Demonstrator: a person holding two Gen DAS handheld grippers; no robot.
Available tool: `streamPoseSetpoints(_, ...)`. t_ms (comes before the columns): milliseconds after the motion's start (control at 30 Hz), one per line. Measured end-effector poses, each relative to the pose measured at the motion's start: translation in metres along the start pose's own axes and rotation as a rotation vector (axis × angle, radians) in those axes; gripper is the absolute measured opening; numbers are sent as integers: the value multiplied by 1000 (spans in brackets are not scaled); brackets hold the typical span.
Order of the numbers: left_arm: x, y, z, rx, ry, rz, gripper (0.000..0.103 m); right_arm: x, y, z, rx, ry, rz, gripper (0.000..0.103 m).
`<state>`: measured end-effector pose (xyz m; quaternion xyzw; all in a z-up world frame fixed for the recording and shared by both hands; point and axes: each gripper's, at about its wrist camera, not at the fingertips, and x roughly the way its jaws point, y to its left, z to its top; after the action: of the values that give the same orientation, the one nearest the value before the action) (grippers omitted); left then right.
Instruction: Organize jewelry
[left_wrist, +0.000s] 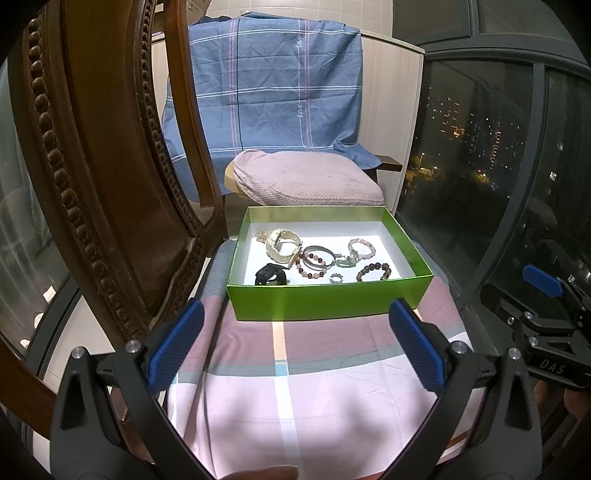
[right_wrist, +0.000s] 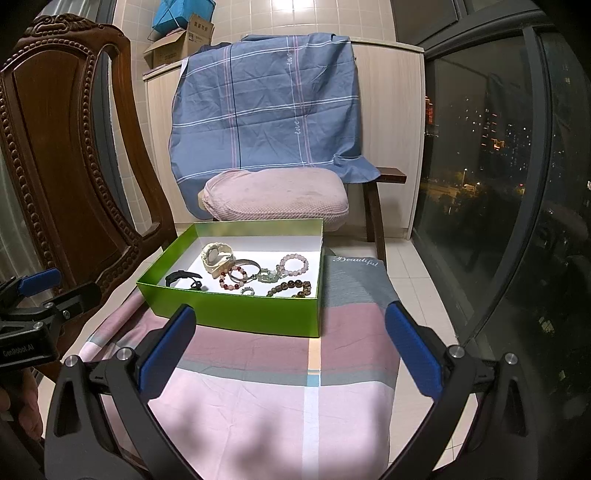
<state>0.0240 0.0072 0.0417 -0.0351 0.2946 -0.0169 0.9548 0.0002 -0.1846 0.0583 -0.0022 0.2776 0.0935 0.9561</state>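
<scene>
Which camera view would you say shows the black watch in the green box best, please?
The left wrist view: the black watch sits nearly centred, only its lower edge cut by the green box wall. In the right wrist view it appears smaller and more oblique.

The box (right_wrist: 236, 314) is bright green outside, white inside. The cloth (right_wrist: 258, 387) on the surface shows pink, mauve and grey blocks with white and pale yellow stripes. Each tool carries blue textured pads (left_wrist: 177, 343) on black frames. The draped sheet (right_wrist: 266, 107) is blue with white and pink check lines. The cushion (right_wrist: 277, 199) is dusty pink.
</scene>
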Motion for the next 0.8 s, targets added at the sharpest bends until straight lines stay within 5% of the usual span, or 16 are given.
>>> streamPoseSetpoints(800,1,-2,-1,-2,5,1,99,-1,2,0,-1,3,2,100)
